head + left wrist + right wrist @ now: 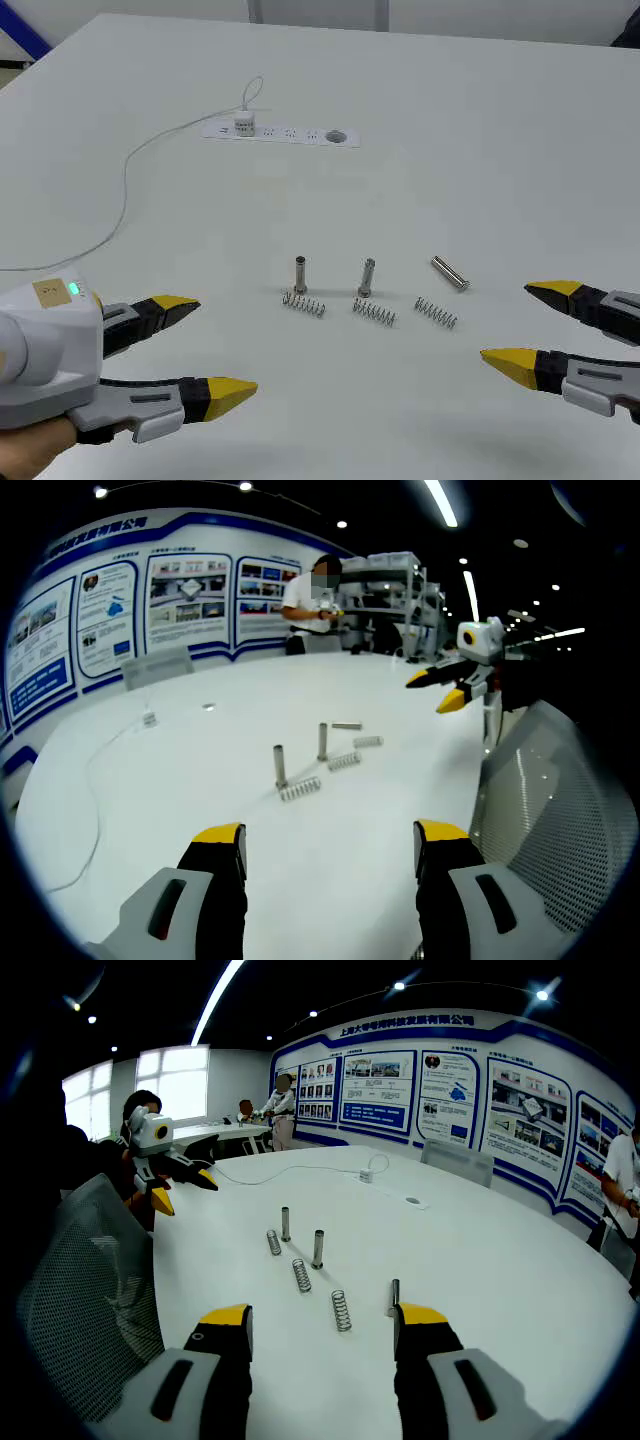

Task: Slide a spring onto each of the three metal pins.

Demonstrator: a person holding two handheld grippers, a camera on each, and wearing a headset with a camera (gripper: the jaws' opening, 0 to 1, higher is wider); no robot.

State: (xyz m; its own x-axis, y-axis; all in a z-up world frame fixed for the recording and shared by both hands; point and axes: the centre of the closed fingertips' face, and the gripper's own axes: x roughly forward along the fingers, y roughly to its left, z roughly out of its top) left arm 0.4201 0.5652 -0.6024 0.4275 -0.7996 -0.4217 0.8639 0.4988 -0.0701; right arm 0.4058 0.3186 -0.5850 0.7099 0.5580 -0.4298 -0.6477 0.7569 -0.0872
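Left gripper (205, 345) and right gripper (525, 326) hover spread, empty. On the near side of the power strip (280, 133), two upright pins (300, 273) and one lying pin (449, 272) rest on the bench (500, 120), with three loose springs (374, 312) closer still.

Bright overhead ceiling light, soft shadows, sharp focus, fisheye-bent edges.

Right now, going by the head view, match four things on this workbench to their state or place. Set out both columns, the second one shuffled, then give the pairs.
1 leftmost metal pin
2 rightmost metal pin
3 power strip
4 left gripper

A lying on its side
B jaws apart, holding nothing
C standing upright
D far side of the white table

Pairs: 1-C, 2-A, 3-D, 4-B
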